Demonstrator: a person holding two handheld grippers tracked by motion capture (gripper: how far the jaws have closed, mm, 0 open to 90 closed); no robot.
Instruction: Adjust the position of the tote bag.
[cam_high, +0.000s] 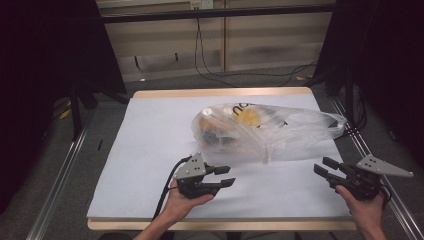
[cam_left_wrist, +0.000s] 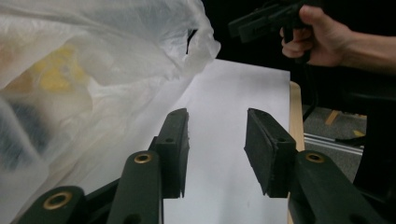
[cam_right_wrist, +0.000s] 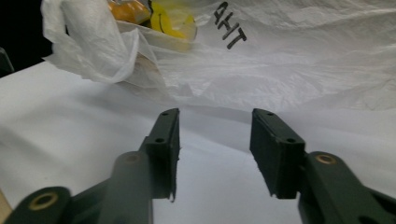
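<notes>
- A clear plastic bag (cam_high: 265, 129) with yellow and dark items inside is lying across the far middle of the white tabletop (cam_high: 150, 150), its knotted end reaching toward the right edge.
- The left tool (cam_high: 226, 176) is hovering near the front edge, jaws standing apart with nothing between them, pointing right, just short of the bag's near side.
- The right tool (cam_high: 324, 167) is sitting at the front right corner, jaws parted and empty, pointing left toward the bag.
- Bare white surface is stretching along the left side and between the two tools.
- In the left gripper view, the tabletop's wooden rim (cam_left_wrist: 294, 116) is showing beyond the jaws.
</notes>
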